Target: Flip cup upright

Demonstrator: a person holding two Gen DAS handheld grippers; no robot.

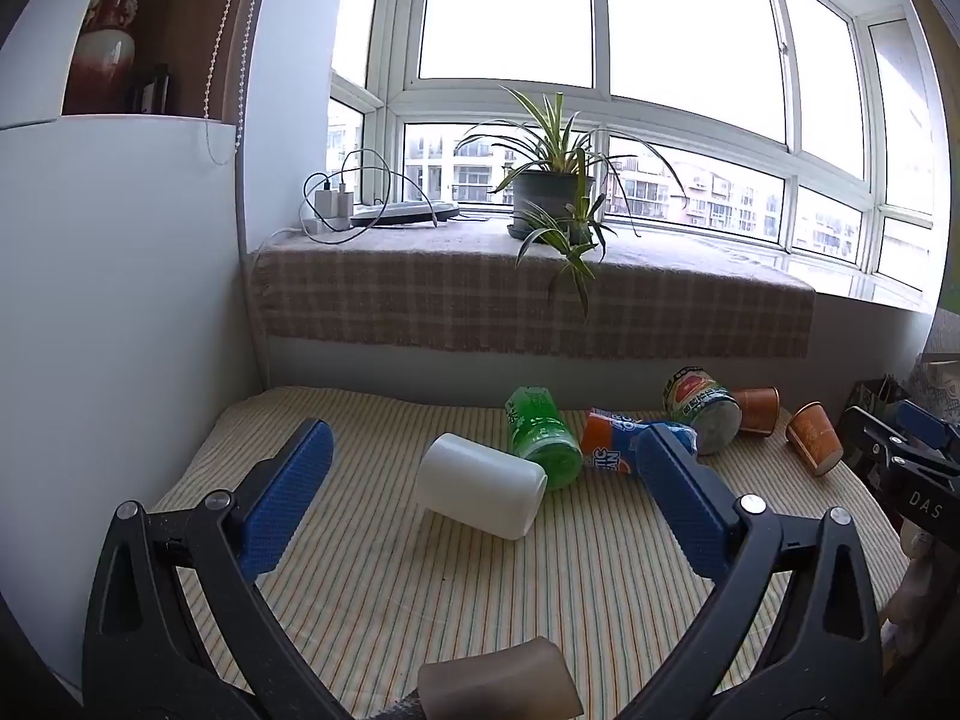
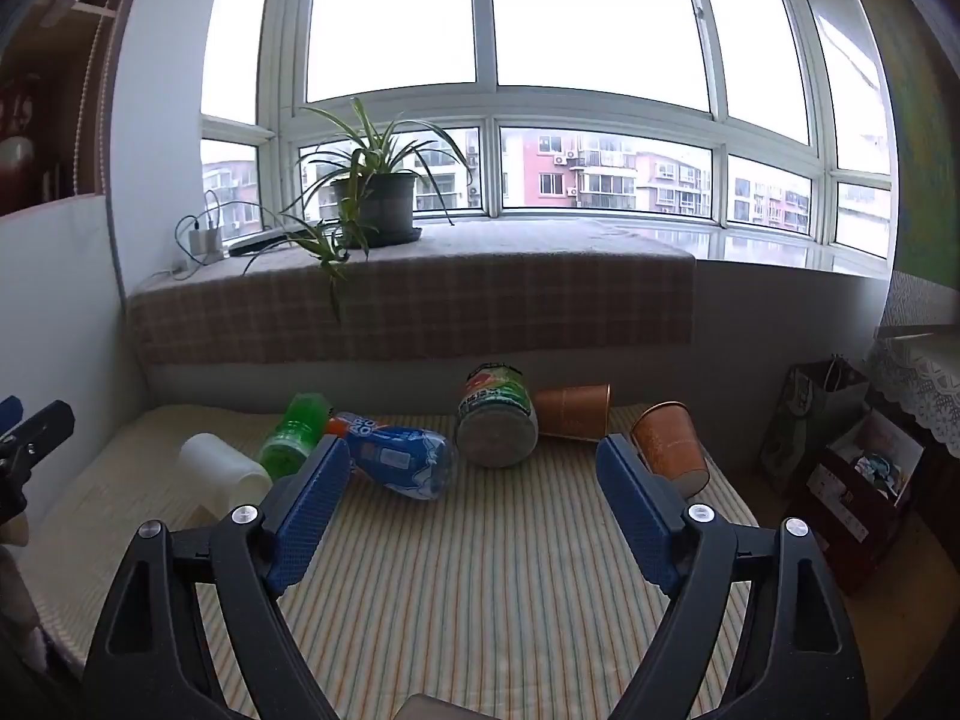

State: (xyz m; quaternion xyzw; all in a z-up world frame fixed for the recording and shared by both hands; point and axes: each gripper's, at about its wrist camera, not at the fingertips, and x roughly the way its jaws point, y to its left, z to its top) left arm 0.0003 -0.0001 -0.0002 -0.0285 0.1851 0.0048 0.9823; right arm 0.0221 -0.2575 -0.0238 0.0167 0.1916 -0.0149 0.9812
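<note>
Nothing is righted yet. The white cup (image 1: pixel 482 485) is lying on its side on the striped mat (image 1: pixel 420 594), ahead of the left gripper (image 1: pixel 480 480). Both the left and right gripper (image 2: pixel 471 501) are gaping apart, holding nothing.

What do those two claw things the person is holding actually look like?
Both look alike. The left gripper and the right gripper each have two black, speckled plastic arms with triangular cut-outs and silver round bolts at the joints. Each arm ends in a flat blue pad with a fine dimpled texture. Seen from the left camera, the right one bears white letters "DAS". No cables or sleeves show.
</note>
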